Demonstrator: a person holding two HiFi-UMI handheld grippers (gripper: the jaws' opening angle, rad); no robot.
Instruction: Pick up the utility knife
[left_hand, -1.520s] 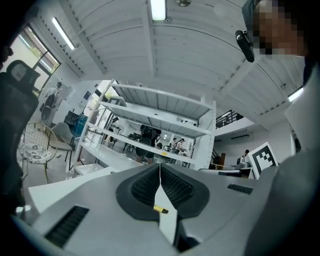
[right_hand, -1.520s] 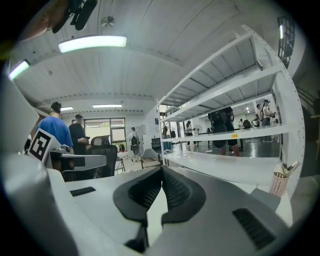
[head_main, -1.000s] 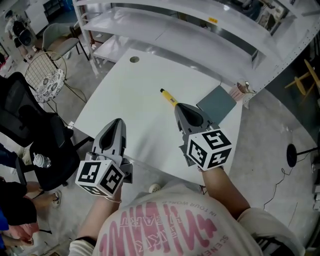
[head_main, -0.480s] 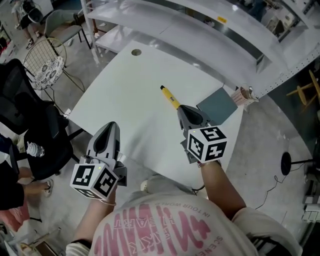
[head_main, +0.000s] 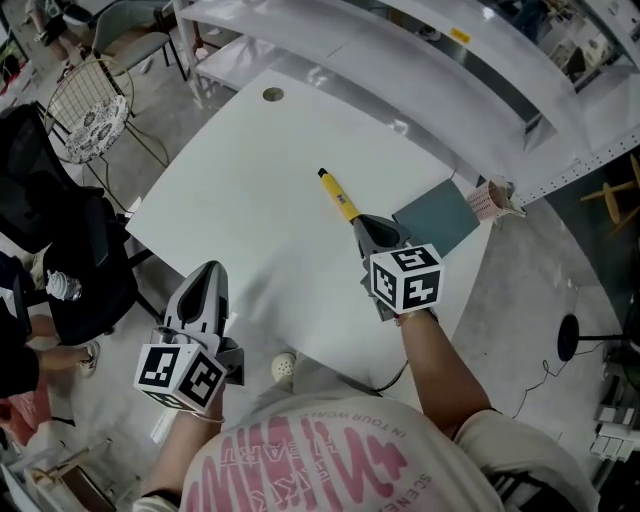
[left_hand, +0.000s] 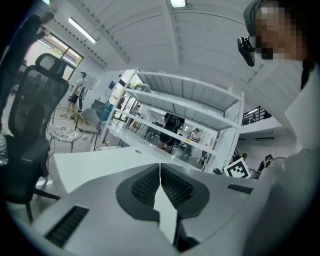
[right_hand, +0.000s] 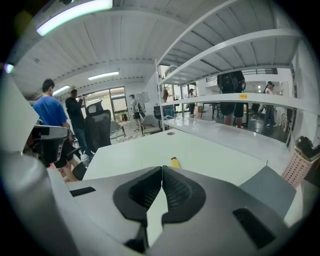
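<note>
Utility knife (head_main: 338, 197) lay flat on tabletop (head_main: 250, 180), just beyond right gripper (head_main: 366, 222). Your right gripper: jaws pressed together, empty. Left gripper (head_main: 207, 272): same, at tabletop's near edge. You likely needed right jaws spread first, then set across handle's width.

White shirt (head_main: 430, 478), pink lettering (head_main: 310, 450), short sleeves (head_main: 505, 440)

One yellow utility knife (head_main: 338, 197) lying on one white bench (head_main: 250, 190), two hand-held grippers hovering, left hand-held gripper (head_main: 210, 270) and right hand-held gripper (head_main: 367, 222), one grey mat (head_main: 437, 217), one pink basket (head_main: 487, 203), one round wire chair (head_main: 88, 125), one white shelving rack (head_main: 400, 45) standing behind.
</note>
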